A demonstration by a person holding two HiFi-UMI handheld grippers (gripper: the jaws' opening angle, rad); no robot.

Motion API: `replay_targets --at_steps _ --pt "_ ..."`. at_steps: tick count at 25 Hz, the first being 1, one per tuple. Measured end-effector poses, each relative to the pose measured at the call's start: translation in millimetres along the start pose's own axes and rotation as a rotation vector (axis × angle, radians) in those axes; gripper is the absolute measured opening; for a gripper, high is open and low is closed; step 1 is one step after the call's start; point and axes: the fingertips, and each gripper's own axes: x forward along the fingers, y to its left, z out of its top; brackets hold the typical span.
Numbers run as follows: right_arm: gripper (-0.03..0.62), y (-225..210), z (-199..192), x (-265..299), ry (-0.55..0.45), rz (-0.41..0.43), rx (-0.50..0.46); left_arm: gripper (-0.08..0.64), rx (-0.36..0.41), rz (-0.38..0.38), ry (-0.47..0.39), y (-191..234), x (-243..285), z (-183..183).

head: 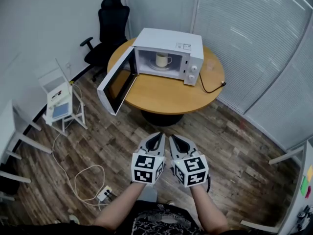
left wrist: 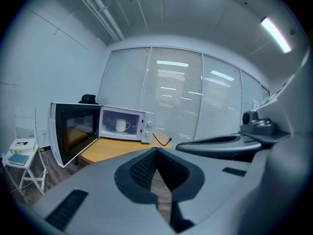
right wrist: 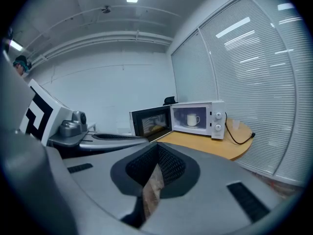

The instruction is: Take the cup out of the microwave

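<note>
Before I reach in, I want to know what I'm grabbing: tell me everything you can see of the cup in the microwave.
The cup is a plain cream-white mug, ceramic by its look, with a loop handle turned toward the control-knob side. It stands upright near the middle of the microwave cavity, on the round turntable plate, behind the door, which is swung wide open. Whether it holds anything cannot be seen. Only the plate touches it.

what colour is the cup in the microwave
Cream white cup, clearest in the head view.
</note>
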Motion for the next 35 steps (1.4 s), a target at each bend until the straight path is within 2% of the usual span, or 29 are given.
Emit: replay_targets --at_steps 14,22,29,35 --pt "0.015 -3.9 49.0 94.4 0.003 -0.069 -0.018 0.009 -0.017 -0.062 -0.006 88.3 50.1 41.7" --pt "0.015 -6.1 60.8 123.3 -0.009 -0.081 -0.015 0.009 -0.015 -0.073 -0.005 113.6 69.4 50.6" --pt "0.015 -33.6 58.7 146.8 -0.013 -0.084 0.010 0.009 -0.002 -0.075 0.011 122.2 104.1 51.1" --pt "0.015 -76.1 64.7 175.0 -0.018 -0.064 0.017 0.009 0.005 -0.052 0.013 127.5 155.0 61.1"
